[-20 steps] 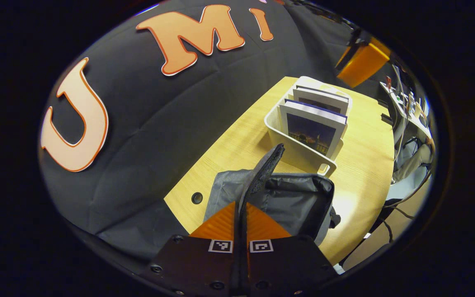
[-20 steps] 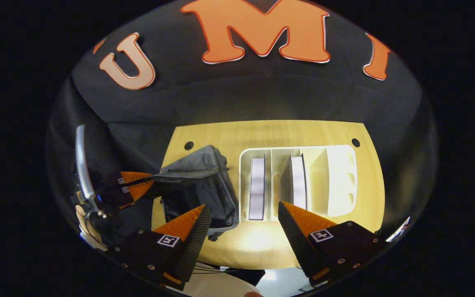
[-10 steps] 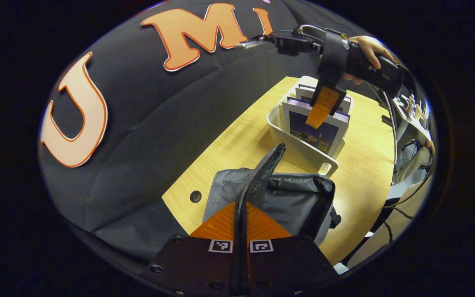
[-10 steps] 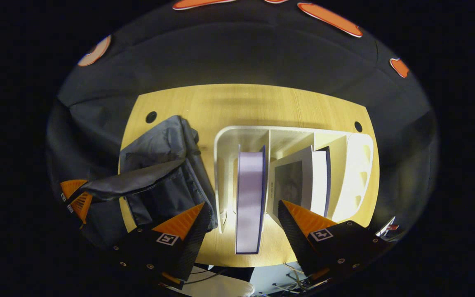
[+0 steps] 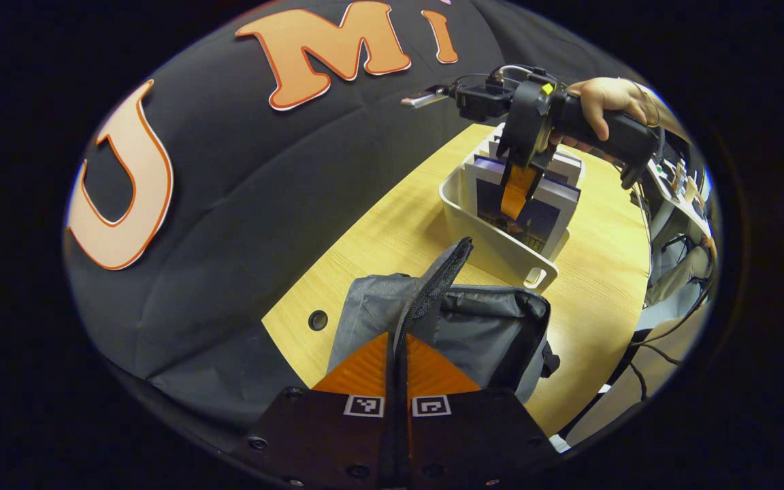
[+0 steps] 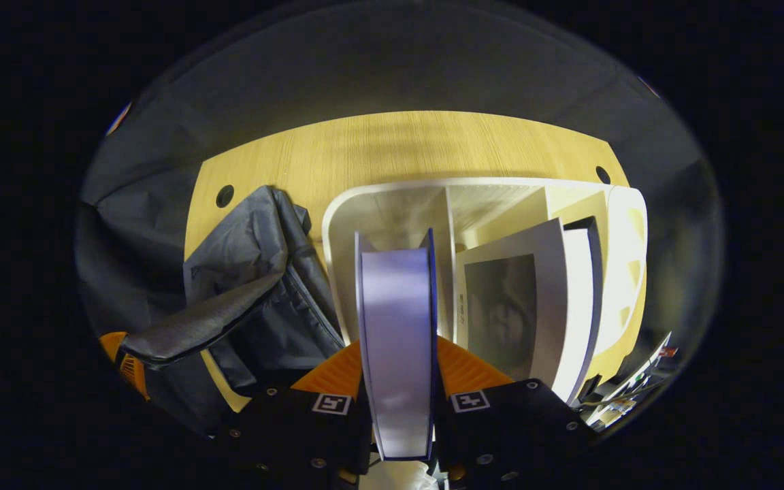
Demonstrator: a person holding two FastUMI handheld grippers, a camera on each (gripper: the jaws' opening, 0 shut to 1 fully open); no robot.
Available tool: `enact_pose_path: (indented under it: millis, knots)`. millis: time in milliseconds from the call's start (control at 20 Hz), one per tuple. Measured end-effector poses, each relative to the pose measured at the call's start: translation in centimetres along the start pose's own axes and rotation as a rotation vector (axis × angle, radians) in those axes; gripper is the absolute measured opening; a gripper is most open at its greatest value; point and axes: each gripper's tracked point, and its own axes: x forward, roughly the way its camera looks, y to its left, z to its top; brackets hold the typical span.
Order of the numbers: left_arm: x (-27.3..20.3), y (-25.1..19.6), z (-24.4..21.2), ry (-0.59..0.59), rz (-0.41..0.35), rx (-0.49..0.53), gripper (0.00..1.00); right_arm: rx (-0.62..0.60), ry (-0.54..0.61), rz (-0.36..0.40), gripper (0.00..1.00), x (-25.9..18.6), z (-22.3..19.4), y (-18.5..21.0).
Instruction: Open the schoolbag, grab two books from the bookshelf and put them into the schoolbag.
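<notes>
My right gripper [image 6: 397,381] had dropped and clamped the first book [image 6: 396,327] in the bookshelf [image 6: 392,204]; my left gripper [image 5: 397,361] pinched the schoolbag [image 5: 487,333] flap. A tilted lift could jam it.

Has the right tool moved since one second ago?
Yes. In the left gripper view the right tool has come down to the bookshelf. Its fingers, open before, are now shut on the nearest book.
</notes>
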Motion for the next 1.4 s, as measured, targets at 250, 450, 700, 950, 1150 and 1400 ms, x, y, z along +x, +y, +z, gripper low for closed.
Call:
enact_pose_path:
  millis: [250,450,700,950,1150,1400]
  knots:
    - [0.1,-0.4,0.0,0.005,-0.004,0.014,0.01,0.022,-0.094,0.024,0.37,-6.4,0.7,-1.3]
    - [0.1,-0.9,-0.1,0.011,-0.008,0.034,0.01,0.010,-0.193,0.071,0.37,-13.1,0.3,-1.5]
    - [0.4,-0.2,-0.1,0.018,0.017,0.021,0.01,0.085,-0.333,0.186,0.37,-20.2,-2.3,-1.6]
    - [0.5,-0.5,-0.2,0.008,0.021,0.010,0.07,0.247,-0.395,0.397,0.36,-19.8,-8.3,0.4]
    - [0.1,-1.1,-0.4,0.006,-0.006,0.008,0.01,0.435,-0.396,0.595,0.36,-14.7,-12.5,3.6]
    - [-0.8,-2.3,-0.6,-0.008,-0.028,0.030,0.01,0.741,-0.403,0.766,0.36,-6.3,-15.8,6.8]
